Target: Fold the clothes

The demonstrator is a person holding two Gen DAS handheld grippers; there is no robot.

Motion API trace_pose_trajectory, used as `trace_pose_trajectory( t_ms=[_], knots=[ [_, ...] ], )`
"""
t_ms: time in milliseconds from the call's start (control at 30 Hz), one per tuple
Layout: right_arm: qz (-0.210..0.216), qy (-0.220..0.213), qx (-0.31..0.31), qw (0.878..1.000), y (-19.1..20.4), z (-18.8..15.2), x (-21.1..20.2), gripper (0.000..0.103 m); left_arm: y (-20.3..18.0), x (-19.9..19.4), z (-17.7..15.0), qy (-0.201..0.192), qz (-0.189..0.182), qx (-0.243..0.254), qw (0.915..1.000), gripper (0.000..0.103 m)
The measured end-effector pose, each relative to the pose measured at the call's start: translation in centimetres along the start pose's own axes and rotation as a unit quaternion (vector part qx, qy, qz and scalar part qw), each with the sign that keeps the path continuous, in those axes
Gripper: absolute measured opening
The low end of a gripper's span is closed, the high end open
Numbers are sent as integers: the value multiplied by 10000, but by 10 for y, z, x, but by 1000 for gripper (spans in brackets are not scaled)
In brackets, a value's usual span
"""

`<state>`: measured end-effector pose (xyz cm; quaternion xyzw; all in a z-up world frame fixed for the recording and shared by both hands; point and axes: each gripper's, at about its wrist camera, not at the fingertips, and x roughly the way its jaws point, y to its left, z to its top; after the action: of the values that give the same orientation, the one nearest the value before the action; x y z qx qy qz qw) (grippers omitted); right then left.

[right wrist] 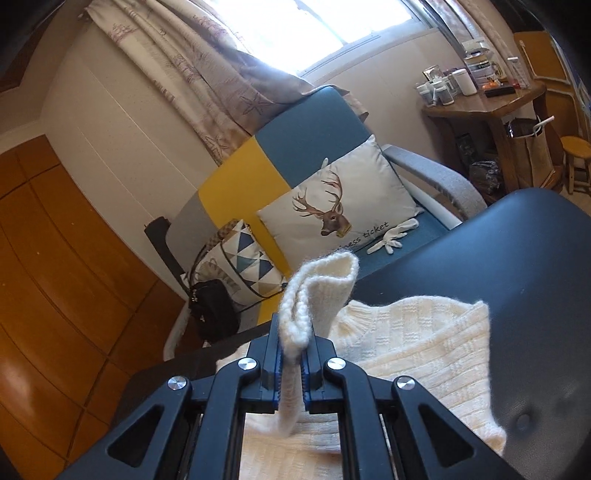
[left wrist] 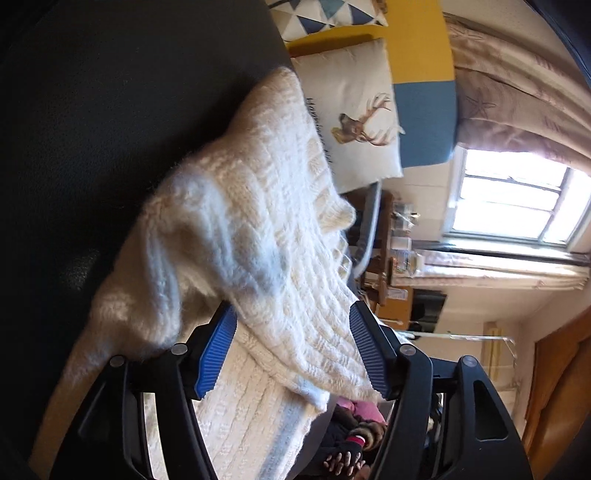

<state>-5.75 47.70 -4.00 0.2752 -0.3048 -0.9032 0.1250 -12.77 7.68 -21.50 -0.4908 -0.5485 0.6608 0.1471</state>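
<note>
1. You are working in a sunlit room with a window (right wrist: 332,22), patterned curtains (right wrist: 207,74) and a blue-and-yellow armchair (right wrist: 303,122) carrying a deer cushion (right wrist: 343,199); the dark bench (right wrist: 535,236) stands just in front of it.
2. The cream knitted sweater (right wrist: 417,343) lies spread on the bench, partly bunched, so there is flat cloth to fold onto.
3. Your right claw (right wrist: 291,373) is clamped tight on a doubled fold of the sweater's ribbed edge (right wrist: 325,280), which stands up above the bench. Held this way, that part can probably be carried over the body of the garment.
4. Your left claw (left wrist: 291,350) stands apart, its blue pads (left wrist: 218,354) on either side of a raised ridge of knit without pressing it. I judge it has let go, leaving the cloth to settle.
5. The fold looks only partly done: the near end is heaped, not flat.
6. Watch the loose knit; it stretches and may sag from the right claw.
</note>
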Motion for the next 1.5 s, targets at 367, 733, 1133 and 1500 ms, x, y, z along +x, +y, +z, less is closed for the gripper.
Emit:
trace_pose_trajectory(
  t_ms=[367,733,1133,1500],
  knots=[
    [-859,209,-279,9957,-21,-19,12,6,-11,-33,13,-1147,762,1372,9809,20],
    [-1363,746,208,9876,-83,-44,32,6,-23,-51,-2,-1667,880,2487,9501,15],
    [-1894,1002,196,9766,-122,-58,56,6,2,-27,-1,-1487,1399,2634,9429,15],
    [-1697,1131,509,9777,-132,-67,43,12,6,-28,5,-1280,1154,2333,9570,18]
  ],
)
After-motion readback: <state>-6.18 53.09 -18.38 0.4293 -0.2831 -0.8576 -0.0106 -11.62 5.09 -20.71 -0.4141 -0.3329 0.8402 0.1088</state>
